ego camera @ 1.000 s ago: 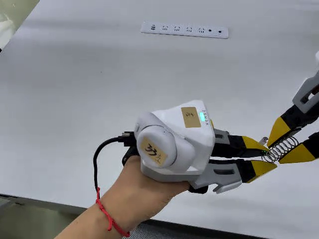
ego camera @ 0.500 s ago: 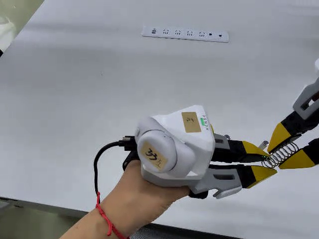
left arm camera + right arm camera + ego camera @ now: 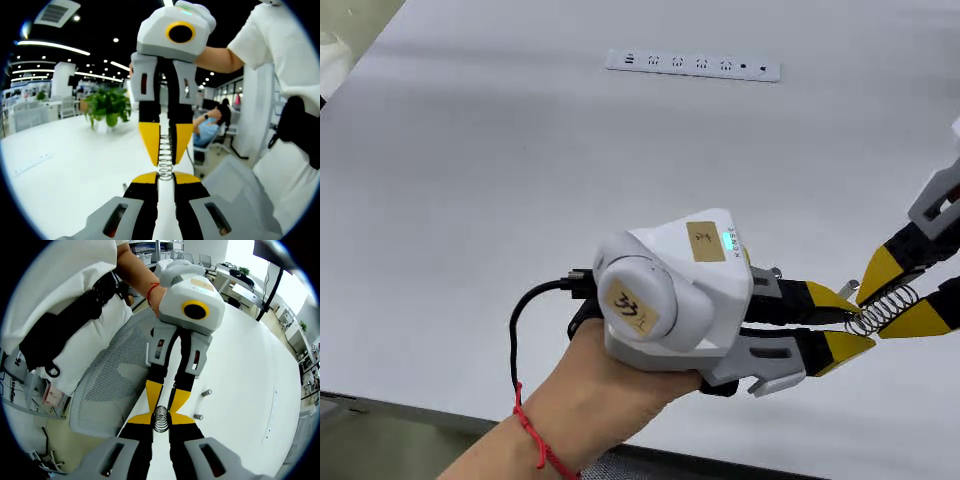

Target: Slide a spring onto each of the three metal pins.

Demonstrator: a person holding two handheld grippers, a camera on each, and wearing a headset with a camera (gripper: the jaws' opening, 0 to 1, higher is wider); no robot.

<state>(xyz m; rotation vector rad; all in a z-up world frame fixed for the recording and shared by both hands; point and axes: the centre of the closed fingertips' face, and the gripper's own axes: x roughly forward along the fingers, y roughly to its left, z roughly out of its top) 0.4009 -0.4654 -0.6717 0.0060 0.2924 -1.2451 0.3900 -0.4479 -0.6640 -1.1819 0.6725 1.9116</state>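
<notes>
My left gripper [image 3: 848, 320] lies low in the middle of the head view, jaws pointing right and closed to a narrow gap on a metal pin that is mostly hidden. My right gripper [image 3: 902, 296] comes in from the right edge, shut on a coil spring [image 3: 882, 307] between its yellow fingertips. The two grippers meet tip to tip. In the left gripper view the spring [image 3: 165, 150] runs from the right gripper's fingers down to my own jaw tips. The right gripper view shows the spring [image 3: 160, 419] end-on, with two loose pins [image 3: 206, 392] [image 3: 198, 416] standing on the white table.
A white power strip [image 3: 692, 64] lies at the far side of the table [image 3: 520, 180]. A black cable [image 3: 515, 320] hangs from the left gripper near the table's front edge. A grey mesh chair [image 3: 105, 385] is below the edge, beside the person's body.
Both grippers stay tip to tip with the spring between them; only the head view has shifted slightly.
</notes>
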